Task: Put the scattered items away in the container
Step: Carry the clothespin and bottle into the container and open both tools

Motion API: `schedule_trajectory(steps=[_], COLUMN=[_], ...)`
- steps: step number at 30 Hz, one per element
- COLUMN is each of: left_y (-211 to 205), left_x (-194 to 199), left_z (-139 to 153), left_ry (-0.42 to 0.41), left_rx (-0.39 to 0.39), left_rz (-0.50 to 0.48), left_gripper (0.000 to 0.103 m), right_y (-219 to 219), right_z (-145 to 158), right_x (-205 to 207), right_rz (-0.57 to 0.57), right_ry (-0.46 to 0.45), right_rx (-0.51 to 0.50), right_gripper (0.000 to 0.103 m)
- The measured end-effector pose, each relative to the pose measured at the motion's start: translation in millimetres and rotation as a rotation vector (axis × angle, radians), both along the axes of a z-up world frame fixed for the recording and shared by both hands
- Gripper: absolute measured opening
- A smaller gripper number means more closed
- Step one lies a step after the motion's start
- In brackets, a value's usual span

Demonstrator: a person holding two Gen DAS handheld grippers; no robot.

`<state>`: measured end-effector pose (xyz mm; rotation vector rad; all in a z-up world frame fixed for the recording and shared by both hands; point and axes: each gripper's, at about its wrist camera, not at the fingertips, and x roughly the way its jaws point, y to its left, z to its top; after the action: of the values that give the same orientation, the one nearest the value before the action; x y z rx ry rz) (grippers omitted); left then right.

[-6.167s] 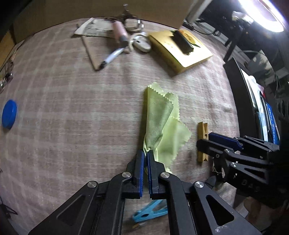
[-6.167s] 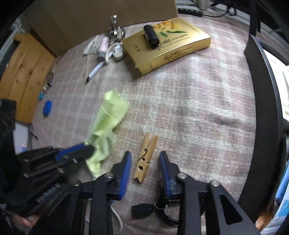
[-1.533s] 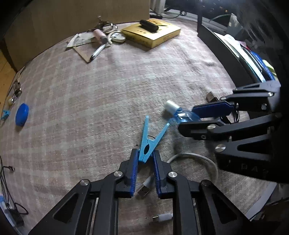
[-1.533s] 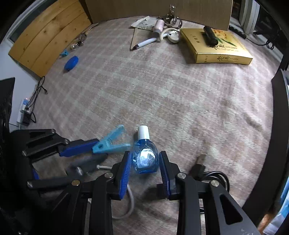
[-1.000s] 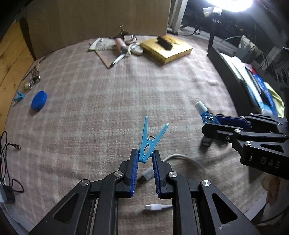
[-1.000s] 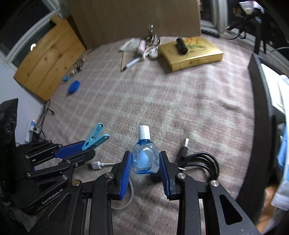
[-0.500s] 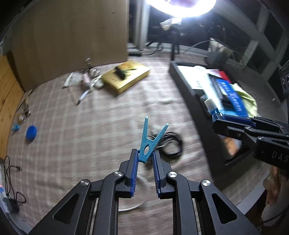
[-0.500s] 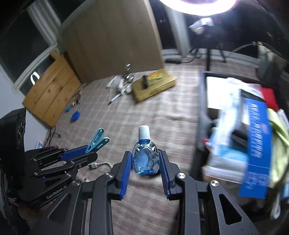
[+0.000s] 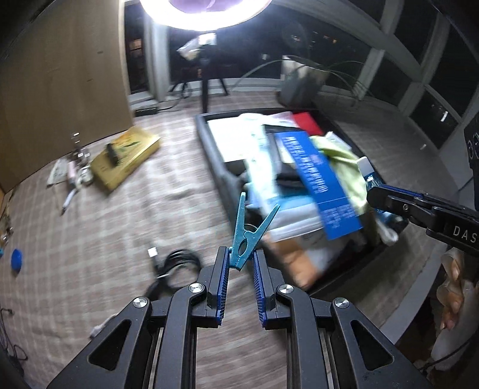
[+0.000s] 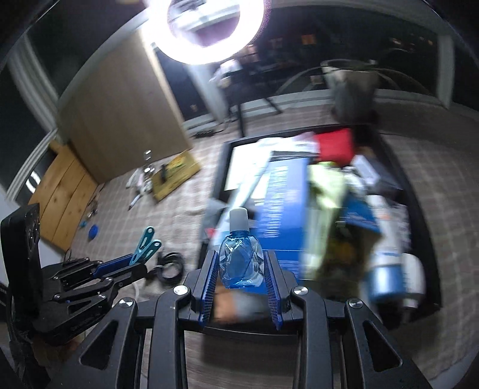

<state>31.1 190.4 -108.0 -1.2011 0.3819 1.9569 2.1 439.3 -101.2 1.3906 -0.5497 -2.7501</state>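
Note:
My left gripper [image 9: 241, 263] is shut on a blue clothespin [image 9: 250, 232], held in the air over the near left rim of the black container [image 9: 209, 155]. My right gripper [image 10: 241, 269] is shut on a small blue bottle with a white cap [image 10: 239, 254], raised above the container [image 10: 419, 209]. The container is full of boxes, a blue carton [image 9: 320, 179] and a yellow-green cloth [image 9: 344, 161]. The right gripper also shows in the left wrist view [image 9: 377, 194], and the left gripper in the right wrist view [image 10: 131, 269].
A black coiled cable [image 9: 176, 263] and a white cable [image 9: 98, 329] lie on the checked rug. A yellow box [image 9: 125, 158], a pen and small items sit at the far left. A blue cap [image 9: 16, 260] lies at the left edge. A ring light [image 10: 206, 27] glares above.
Both grippers have risen and swung right from the rug to above the container, still carrying the clothespin and the bottle. Earlier the left held a yellow-green cloth, which now lies in the container.

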Motion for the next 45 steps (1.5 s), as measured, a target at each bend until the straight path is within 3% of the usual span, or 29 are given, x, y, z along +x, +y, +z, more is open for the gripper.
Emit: schedule_trajectory(steps=[14, 27, 29, 32, 35, 45], left_y=[120, 190, 195, 193, 187, 150], left_x=[54, 71, 69, 63, 59, 38], left_z=[-6, -22, -23, -21, -18, -11], left_ry=[-0.082, -0.061, -0.048, -0.054, -0.054, -0.066], left_rx=[0.032, -0.021, -0.028, -0.023, -0.013, -0.004], left_rz=[-0.195, -0.261, -0.260, -0.242, -0.231, -0.177], left_gripper=[0.017, 0.018, 0.020, 0.031, 0.031, 0.031], right_y=[99, 130, 130, 129, 131, 132], right_z=[-12, -36, -38, -39, -34, -25], right_x=[32, 26, 22, 17, 20, 25], right_rz=[-0.177, -0.212, -0.198, -0.192, -0.206, -0.236], right_ry=[-0.042, -0.101, -0.098, -0.122, -0.098, -0.073], right_rx=[0.027, 0.035, 0.044, 0.053, 0.039, -0.023], right_gripper=[0.028, 0.028, 0.028, 0.029, 0.037, 0.038])
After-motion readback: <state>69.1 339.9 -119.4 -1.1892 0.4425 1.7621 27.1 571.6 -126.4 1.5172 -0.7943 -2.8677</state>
